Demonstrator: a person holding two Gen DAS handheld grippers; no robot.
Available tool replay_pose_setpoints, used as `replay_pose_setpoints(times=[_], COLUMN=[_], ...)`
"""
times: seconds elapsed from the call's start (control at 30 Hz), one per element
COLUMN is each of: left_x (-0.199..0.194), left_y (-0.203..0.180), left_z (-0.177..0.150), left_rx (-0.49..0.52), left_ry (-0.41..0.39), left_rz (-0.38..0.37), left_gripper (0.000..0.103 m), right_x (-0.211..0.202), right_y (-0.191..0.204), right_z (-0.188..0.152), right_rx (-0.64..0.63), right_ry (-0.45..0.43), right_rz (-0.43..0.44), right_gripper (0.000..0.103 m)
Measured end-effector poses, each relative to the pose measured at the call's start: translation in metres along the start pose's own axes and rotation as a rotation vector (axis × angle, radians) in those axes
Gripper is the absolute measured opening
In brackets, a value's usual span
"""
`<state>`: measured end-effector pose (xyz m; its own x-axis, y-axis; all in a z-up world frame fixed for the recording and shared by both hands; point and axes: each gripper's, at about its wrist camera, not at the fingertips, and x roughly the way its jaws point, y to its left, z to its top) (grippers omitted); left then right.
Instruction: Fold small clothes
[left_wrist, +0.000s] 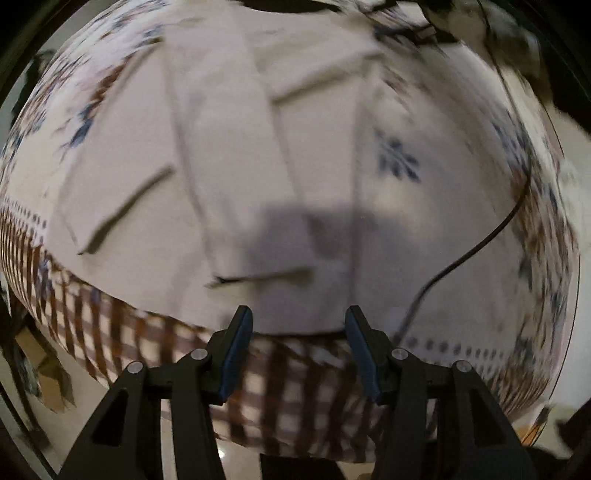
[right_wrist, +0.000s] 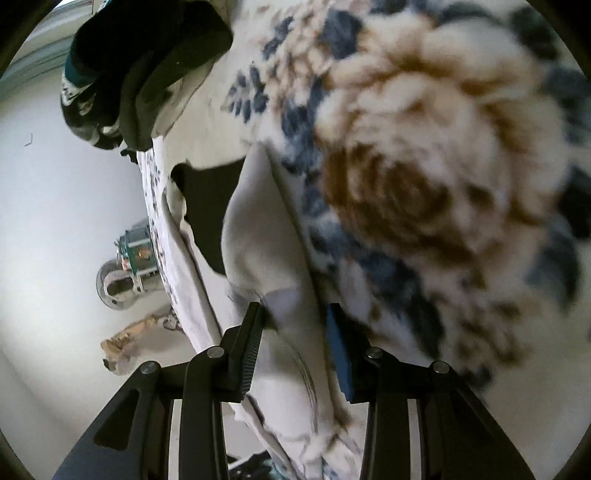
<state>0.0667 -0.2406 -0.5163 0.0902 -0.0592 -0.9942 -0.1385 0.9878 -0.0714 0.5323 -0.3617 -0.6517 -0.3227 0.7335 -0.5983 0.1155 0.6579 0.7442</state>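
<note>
Left wrist view: I saw moderate, soft indoor light; heavy motion smear across the pale garment (left_wrist: 258, 155) and patterned cloth (left_wrist: 399, 162), streaked worst toward the rim. A grey shadow (left_wrist: 295, 240) lay mid-frame just above the left tool (left_wrist: 298, 325), whose fingers alone stayed sharp. Fisheye bulge bent every edge; black vignette ringed the corners.

Right wrist view: I saw brighter light, the pale floor (right_wrist: 55, 221) nearly washed out at left. The floral cloth (right_wrist: 424, 166) was close and badly out of focus. The right tool (right_wrist: 293, 317) was crisp.
</note>
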Motion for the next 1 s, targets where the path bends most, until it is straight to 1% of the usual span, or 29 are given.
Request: replay_pose_setpoints(times=[0.07,0.13,0.17,0.23,0.3,0.33,0.37,0.4,0.43,0.5,0.57,0.6,0.63,0.67,0.7,0.77,0.83,0.9,0.93,0.97,1.0], left_x=[0.004,0.010,0.016,0.030,0.043,0.048,0.050,0.050,0.049,0.044,0.034,0.031,0.027,0.024,0.022,0.019,0.017,0.015,0.020,0.020,0.018], left_y=[-0.014,-0.030,-0.036,-0.051,-0.063,-0.067,-0.070,-0.072,-0.071,-0.066,-0.065,-0.063,-0.067,-0.069,-0.071,-0.072,-0.069,-0.066,-0.057,-0.054,-0.045], left_z=[-0.001,0.002,0.005,0.011,0.015,0.016,0.017,0.018,0.019,0.019,0.014,0.010,0.001,-0.004,-0.008,-0.013,-0.014,-0.013,-0.007,-0.005,-0.001], left_rx=[0.040,0.086,0.108,0.150,0.193,0.213,0.234,0.247,0.255,0.245,0.269,0.288,0.305,0.318,0.329,0.330,0.327,0.314,0.311,0.300,0.267], left_ry=[0.000,-0.004,0.004,0.006,0.003,-0.002,-0.012,-0.024,-0.034,-0.047,-0.070,-0.074,-0.074,-0.077,-0.083,-0.082,-0.082,-0.085,-0.079,-0.069,-0.059], left_rz=[-0.004,0.009,0.015,0.033,0.070,0.079,0.097,0.118,0.116,0.093,0.087,0.090,0.090,0.091,0.091,0.076,0.070,0.060,0.051,0.049,0.045], left_gripper=[0.050,0.050,0.050,0.050,0.047,0.027,0.016,0.007,0.005,0.004,0.003,0.003,0.003,0.003,0.002,0.002,0.002,0.002,0.002,0.003,0.005], right_x=[-0.013,-0.020,-0.030,-0.039,-0.046,-0.046,-0.045,-0.044,-0.041,-0.030,-0.018,-0.011,-0.005,-0.003,-0.002,-0.010,-0.027,-0.034,-0.033,-0.029,-0.027], right_y=[-0.003,-0.002,-0.007,-0.011,-0.015,-0.015,-0.016,-0.018,-0.018,-0.015,-0.007,-0.002,0.002,0.005,0.009,0.008,-0.002,-0.009,-0.010,-0.013,-0.014], right_z=[-0.007,-0.013,-0.018,-0.024,-0.023,-0.020,-0.016,-0.009,-0.005,0.005,0.010,0.011,0.009,0.007,0.005,0.001,-0.001,0.000,-0.001,-0.002,-0.002], right_rx=[-0.001,-0.014,-0.022,-0.031,-0.027,-0.022,-0.013,-0.003,0.002,-0.015,-0.071,-0.103,-0.123,-0.135,-0.142,-0.126,-0.087,-0.074,-0.071,-0.060,-0.057], right_ry=[0.025,0.037,0.043,0.055,0.038,0.023,0.001,-0.021,-0.035,-0.039,-0.017,-0.011,-0.014,-0.025,-0.038,-0.086,-0.125,-0.134,-0.129,-0.107,-0.087], right_rz=[-0.031,-0.093,-0.104,-0.111,-0.082,-0.066,-0.038,0.009,0.037,0.091,0.069,0.040,0.001,-0.034,-0.069,-0.107,-0.148,-0.182,-0.188,-0.180,-0.184], right_gripper=[0.038,0.038,0.038,0.038,0.038,0.038,0.038,0.038,0.038,0.039,0.039,0.032,0.016,0.007,0.007,0.006,0.006,0.006,0.006,0.006,0.007])
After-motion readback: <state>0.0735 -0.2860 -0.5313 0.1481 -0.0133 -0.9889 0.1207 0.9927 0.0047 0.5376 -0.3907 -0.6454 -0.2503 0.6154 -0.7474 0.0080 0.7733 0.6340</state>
